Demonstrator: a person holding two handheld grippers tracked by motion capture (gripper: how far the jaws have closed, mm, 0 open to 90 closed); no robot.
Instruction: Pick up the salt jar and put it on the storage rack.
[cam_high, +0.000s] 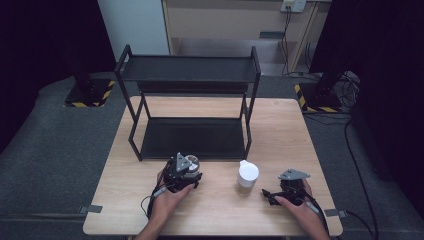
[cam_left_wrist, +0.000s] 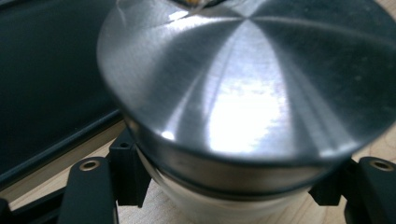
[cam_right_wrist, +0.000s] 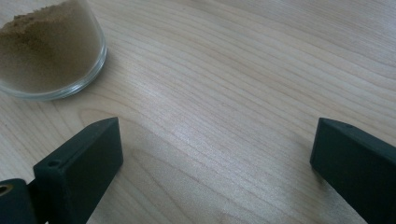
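A glass jar with a brushed metal lid stands on the wooden table just in front of the black rack. My left gripper is shut on its glass body below the lid, one black pad on each side. In the high view this left gripper sits at the front left of the table, with the metal-lidded jar at its tip. A white-lidded jar of brown powder stands to its right. My right gripper rests open beside that powder jar, and between the jaws of this right gripper there is bare wood.
A black two-tier metal rack stands at the back middle of the table; its lower shelf lies just behind the left gripper. Cables trail from both grippers toward the front edge. Grey carpet surrounds the table.
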